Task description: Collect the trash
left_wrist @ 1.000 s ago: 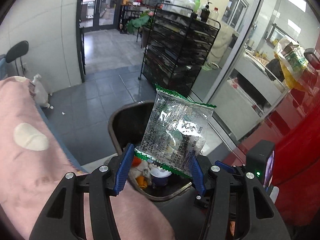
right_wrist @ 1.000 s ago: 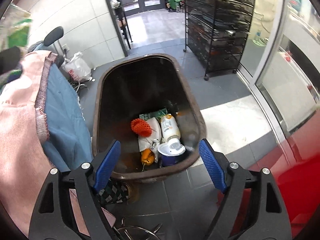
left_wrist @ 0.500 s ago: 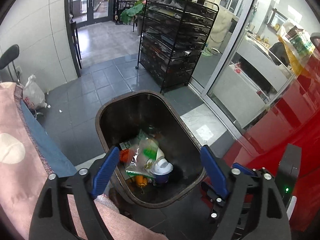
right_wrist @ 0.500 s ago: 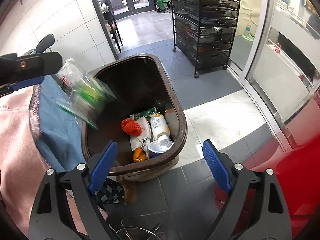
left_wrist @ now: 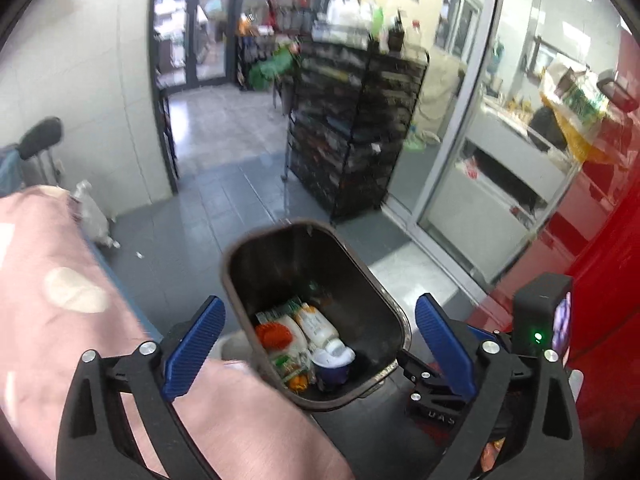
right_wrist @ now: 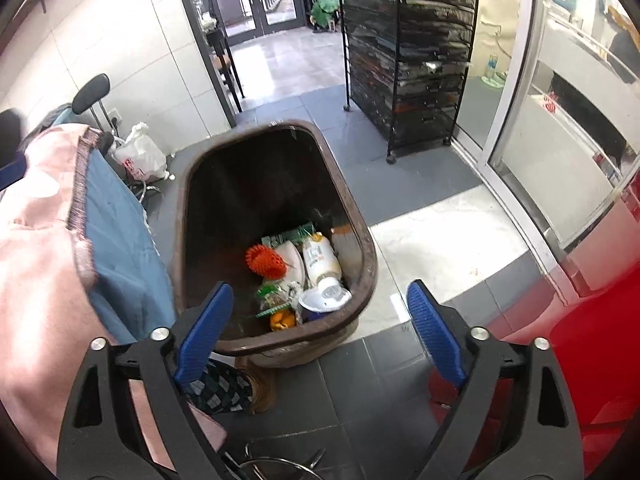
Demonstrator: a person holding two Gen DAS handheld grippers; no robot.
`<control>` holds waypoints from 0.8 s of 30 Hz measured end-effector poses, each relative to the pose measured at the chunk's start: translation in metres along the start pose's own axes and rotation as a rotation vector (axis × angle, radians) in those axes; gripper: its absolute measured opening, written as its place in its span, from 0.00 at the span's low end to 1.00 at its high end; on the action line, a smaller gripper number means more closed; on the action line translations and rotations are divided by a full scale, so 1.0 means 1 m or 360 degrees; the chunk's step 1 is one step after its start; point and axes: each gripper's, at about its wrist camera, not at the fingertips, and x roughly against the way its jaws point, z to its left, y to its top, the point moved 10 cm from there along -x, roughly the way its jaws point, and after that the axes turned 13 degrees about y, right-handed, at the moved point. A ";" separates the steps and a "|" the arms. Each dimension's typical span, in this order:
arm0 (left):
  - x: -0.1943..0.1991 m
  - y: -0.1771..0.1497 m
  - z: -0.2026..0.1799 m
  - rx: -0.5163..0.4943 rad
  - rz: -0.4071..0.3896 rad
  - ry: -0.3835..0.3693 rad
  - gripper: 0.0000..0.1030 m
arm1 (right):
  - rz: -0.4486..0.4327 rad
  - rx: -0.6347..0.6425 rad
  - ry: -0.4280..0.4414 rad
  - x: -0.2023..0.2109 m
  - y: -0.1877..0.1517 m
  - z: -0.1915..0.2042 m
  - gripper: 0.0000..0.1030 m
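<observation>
While both tongs hang over the floor, the scene reads:

Left tongs (left_wrist: pixel 318 344): spread wide, gripping nothing, above the near rim of the bin.
Right tongs (right_wrist: pixel 320 322): spread wide too, nothing between the blue pads (right_wrist: pixel 434 330), over the bin's near end.
Bin (right_wrist: pixel 366 248): brown, open-topped, standing on the grey tile floor (right_wrist: pixel 400 380).
Trash: all at the bin's near end; a clear green-edged wrapper (right_wrist: pixel 276 298) lies on top, touching an orange piece (right_wrist: pixel 282 319) below it.
Bottle (right_wrist: pixel 321 262): white, on its side, cap toward the near wall, beside a white pouch (right_wrist: pixel 292 260).
Net (right_wrist: pixel 265 261): orange mesh ball, left of the pouch.
Cup (right_wrist: pixel 322 301): white-lidded, against the near wall, touching the bottle's cap.
Cloth (left_wrist: pixel 60 280): pink, with blue fabric (right_wrist: pixel 120 240) under it, crowding the left of both views and reaching the bin's left side.
Rack (right_wrist: pixel 408 52): black, on wheels, well beyond the bin, beside a glass door (right_wrist: pixel 516 92).
Bag (right_wrist: pixel 140 154): white plastic, on the floor by the tiled wall.
Red body (right_wrist: pixel 600 340): glossy, filling the right edge.
Slipper (right_wrist: pixel 224 390): checked, just below the bin's near wall, partly hidden by the right tongs' left finger.
</observation>
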 end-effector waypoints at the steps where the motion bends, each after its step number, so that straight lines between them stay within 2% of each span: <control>1: 0.009 0.001 0.005 0.0023 -0.0037 0.0010 0.94 | -0.0013 0.0012 0.0000 0.002 0.001 0.004 0.90; 6: 0.053 -0.005 0.042 0.0134 -0.0183 0.0117 0.94 | -0.0108 0.0103 0.0064 0.021 0.015 0.042 0.90; 10: 0.081 -0.019 0.079 0.0237 -0.0249 0.0272 0.94 | -0.0254 0.0182 0.0129 0.048 0.028 0.078 0.95; 13: 0.103 -0.031 0.108 0.0308 -0.0325 0.0439 0.94 | -0.0367 0.0245 0.0177 0.070 0.035 0.105 0.95; 17: 0.125 -0.048 0.141 0.0442 -0.0373 0.0585 0.94 | -0.0470 0.0337 0.0284 0.093 0.033 0.144 0.95; 20: 0.138 -0.062 0.160 0.0523 -0.0377 0.0712 0.94 | -0.0556 0.0418 0.0308 0.106 0.028 0.171 0.95; 24: 0.160 -0.073 0.179 0.0595 -0.0441 0.0810 0.94 | -0.0682 0.0567 0.0386 0.126 0.019 0.206 0.95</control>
